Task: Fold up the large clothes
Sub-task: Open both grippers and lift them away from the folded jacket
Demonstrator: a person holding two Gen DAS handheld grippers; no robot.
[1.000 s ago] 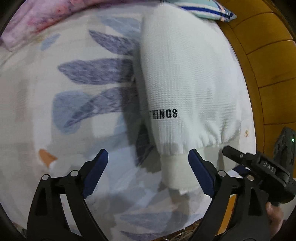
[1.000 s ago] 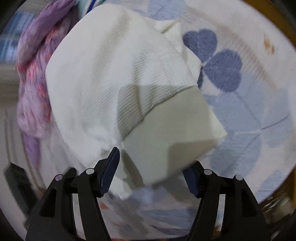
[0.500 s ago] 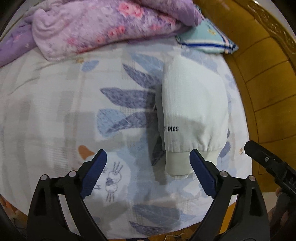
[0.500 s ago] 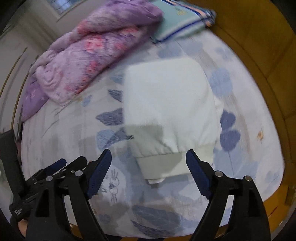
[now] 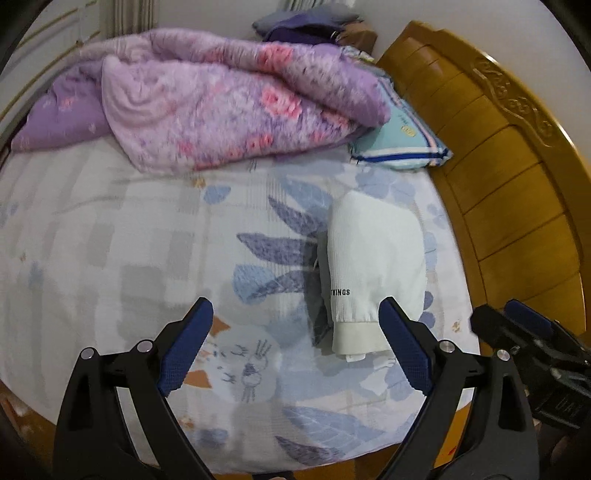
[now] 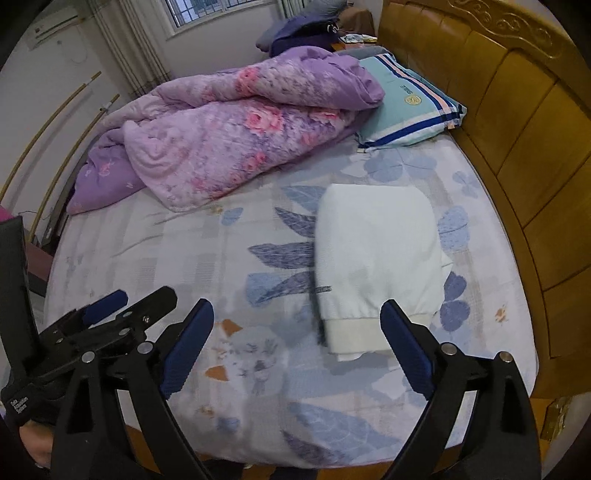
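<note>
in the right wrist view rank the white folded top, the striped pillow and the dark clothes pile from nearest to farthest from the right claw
1. The white folded top is nearest, lying on the sheet just ahead of the right claw, slightly to its right.
2. The striped pillow is farther back on the right, by the headboard.
3. The dark clothes pile is farthest, beyond the bed near the window.

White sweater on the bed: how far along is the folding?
Done, by the look of it: the white sweater lies as a compact folded bundle on the bedsheet, cuff band at the near end. In hand: nothing; the left gripper and right gripper are open and off the fabric. Left: perhaps tucking in the loose corner.
</note>
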